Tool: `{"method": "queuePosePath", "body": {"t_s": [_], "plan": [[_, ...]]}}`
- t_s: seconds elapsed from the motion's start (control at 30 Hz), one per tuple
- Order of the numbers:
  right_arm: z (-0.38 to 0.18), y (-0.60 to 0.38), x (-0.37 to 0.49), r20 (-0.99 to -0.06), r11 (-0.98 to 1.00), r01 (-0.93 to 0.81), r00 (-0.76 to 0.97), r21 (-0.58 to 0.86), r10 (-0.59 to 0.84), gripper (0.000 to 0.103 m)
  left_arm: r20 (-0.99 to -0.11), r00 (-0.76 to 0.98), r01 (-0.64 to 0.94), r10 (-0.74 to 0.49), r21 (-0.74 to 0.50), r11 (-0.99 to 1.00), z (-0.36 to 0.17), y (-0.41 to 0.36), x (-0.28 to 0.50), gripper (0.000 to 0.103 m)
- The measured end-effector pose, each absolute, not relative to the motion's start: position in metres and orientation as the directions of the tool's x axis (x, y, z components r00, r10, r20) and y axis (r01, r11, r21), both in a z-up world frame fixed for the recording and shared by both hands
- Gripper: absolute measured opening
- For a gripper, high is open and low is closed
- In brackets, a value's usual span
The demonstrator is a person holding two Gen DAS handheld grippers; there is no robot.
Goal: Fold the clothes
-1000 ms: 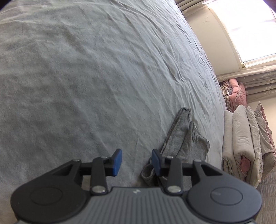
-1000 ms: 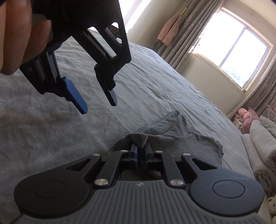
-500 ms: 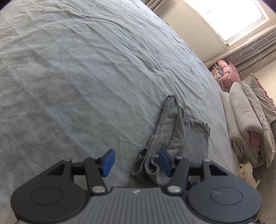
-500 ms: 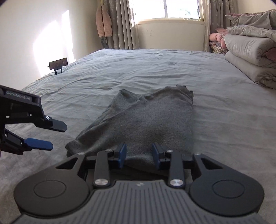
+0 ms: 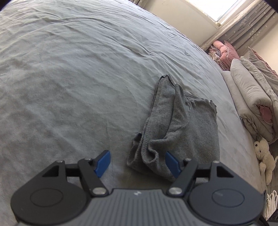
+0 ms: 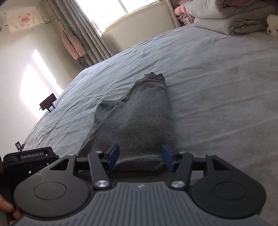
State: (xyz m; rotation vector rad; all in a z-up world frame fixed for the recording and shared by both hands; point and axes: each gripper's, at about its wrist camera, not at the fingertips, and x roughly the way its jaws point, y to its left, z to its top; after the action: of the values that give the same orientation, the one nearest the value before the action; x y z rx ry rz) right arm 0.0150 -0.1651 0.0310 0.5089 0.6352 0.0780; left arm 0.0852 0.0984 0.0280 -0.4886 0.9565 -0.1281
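A dark grey garment (image 5: pixel 180 125) is seen lying folded into a long, narrow bundle on the light grey bed (image 5: pixel 73 73), near the edge along which folded quilts (image 5: pixel 252 97) are stacked. In the left wrist view its near end is rumpled, with a ribbed hem curled open, and a narrower strip runs along its left side to a point at the far end. In the right wrist view the garment (image 6: pixel 139 121) is shown smoother, tapering towards its far end, with a flap spread out to the left.

The left gripper (image 5: pixel 137 162) is held over the near end of the garment, its jaws wide and opening. The rumpled hem lies between the blue pads (image 5: pixel 102 162), and neither pad is seen pressing on it; the right-hand pad is just beside the cloth.

The right gripper (image 6: pixel 139 157) is held at the near end of the garment as well, its jaws fairly wide and opening. The folded end lies between the pads (image 6: pixel 113 154) without being squeezed.

The left gripper's black body (image 6: pixel 29 161) is visible at the lower left of the right wrist view, with fingertips (image 6: pixel 7 207) beneath it. A white soft toy (image 5: pixel 264 156) lies beside the quilts, and a window (image 6: pixel 121 10) with curtains stands beyond the bed's far edge.
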Motion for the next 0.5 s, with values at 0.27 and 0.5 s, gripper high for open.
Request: {"method": "queuePosePath", "body": {"t_s": [0.27, 0.5], "plan": [[0.024, -0.193, 0.002, -0.537, 0.787, 0.217, 0.827, 0.577, 0.166, 0.067, -0.755, 0.574, -0.124, -0.316, -0.462, 0.878, 0.027, 0.099, 0.086, 0.071], [0.014, -0.178, 0.015, -0.509, 0.754, 0.164, 0.824, 0.636, 0.25, 0.069, -0.754, 0.572, -0.129, -0.323, -0.471, 0.872, 0.027, 0.101, 0.087, 0.07]]}}
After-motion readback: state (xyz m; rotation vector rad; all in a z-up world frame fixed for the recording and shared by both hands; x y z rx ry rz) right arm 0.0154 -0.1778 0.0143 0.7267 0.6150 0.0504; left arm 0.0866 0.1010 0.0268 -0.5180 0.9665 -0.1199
